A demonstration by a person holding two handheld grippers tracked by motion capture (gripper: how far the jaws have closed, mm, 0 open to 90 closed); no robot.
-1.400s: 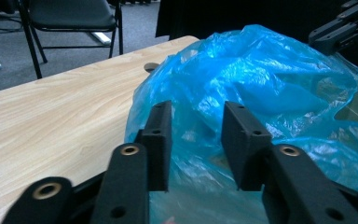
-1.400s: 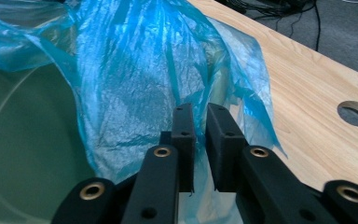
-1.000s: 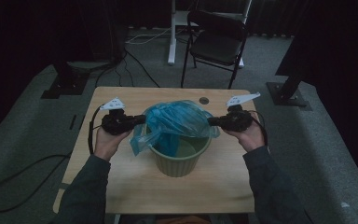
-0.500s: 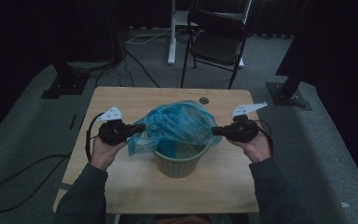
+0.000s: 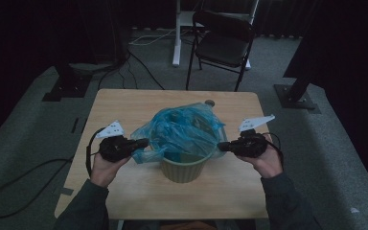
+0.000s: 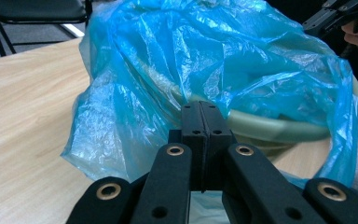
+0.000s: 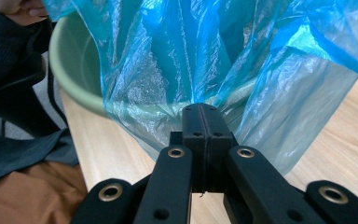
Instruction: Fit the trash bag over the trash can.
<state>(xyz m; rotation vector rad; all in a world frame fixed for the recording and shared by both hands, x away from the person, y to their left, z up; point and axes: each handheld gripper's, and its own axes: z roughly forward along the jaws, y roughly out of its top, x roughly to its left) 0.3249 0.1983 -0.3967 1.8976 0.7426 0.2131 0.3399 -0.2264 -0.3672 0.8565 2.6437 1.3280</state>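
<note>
Light wooden table (image 5: 124,115) with a green bin on it

Square top of pale wood grain, standing on grey carpet floor (image 5: 38,120). Near the middle, a little toward the front edge, a pale green plastic bin (image 5: 184,170), standing upright directly on the wood. Draped over its rim, a thin blue plastic bag (image 5: 182,132), with one loose fold hanging down on the left side of the bin, close to the tabletop. Close to the far edge, a small round dark thing (image 5: 209,102), too small to tell more.

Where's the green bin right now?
In the high view, the green bin stands at the table's middle near the person's edge, between both claws, with the blue bag draped over its rim.
</note>
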